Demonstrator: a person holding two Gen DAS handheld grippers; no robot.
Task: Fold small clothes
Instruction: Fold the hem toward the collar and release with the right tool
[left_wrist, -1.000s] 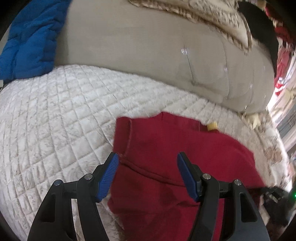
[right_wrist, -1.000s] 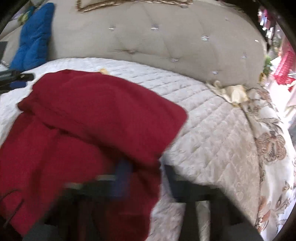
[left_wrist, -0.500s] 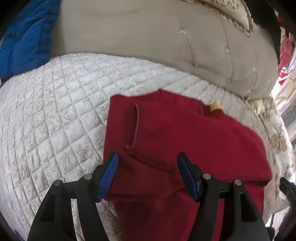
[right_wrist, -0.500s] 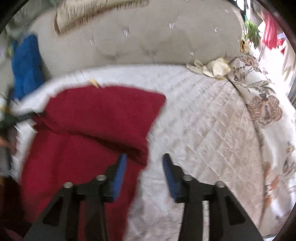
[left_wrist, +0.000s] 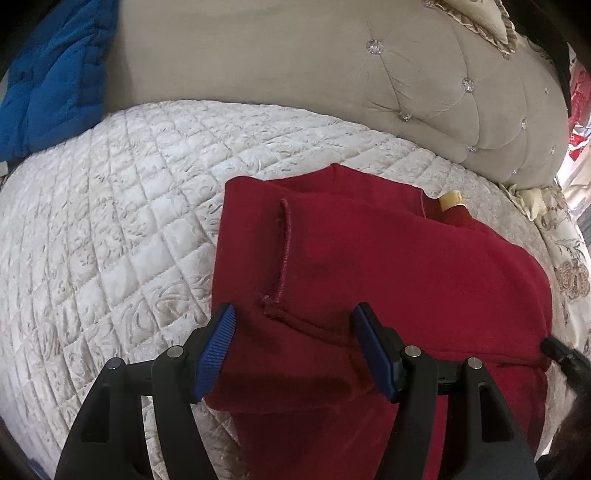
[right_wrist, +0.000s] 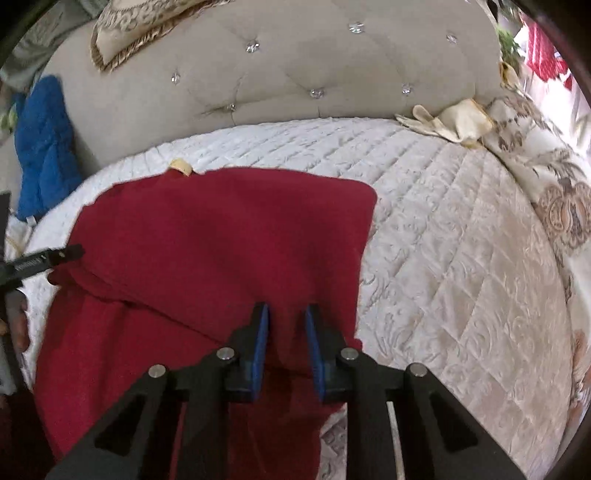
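Your left gripper (left_wrist: 293, 349) stands wide over the red garment's (left_wrist: 388, 266) folded edge; your right gripper (right_wrist: 285, 341), narrow, straddles the same edge.

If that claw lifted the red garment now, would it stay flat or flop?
Probably flop: the red garment already lies in soft, creased folded layers. It looks like thick knit, so likely grippy, not slippery, and should drape down from the right claw.

cut off at the bottom edge of both views: near end of the folded dark red knit garment (left_wrist: 388, 280), partly hidden behind the black left gripper (left_wrist: 295, 339) and black right gripper (right_wrist: 286, 332), the latter's grip on cloth unclear.
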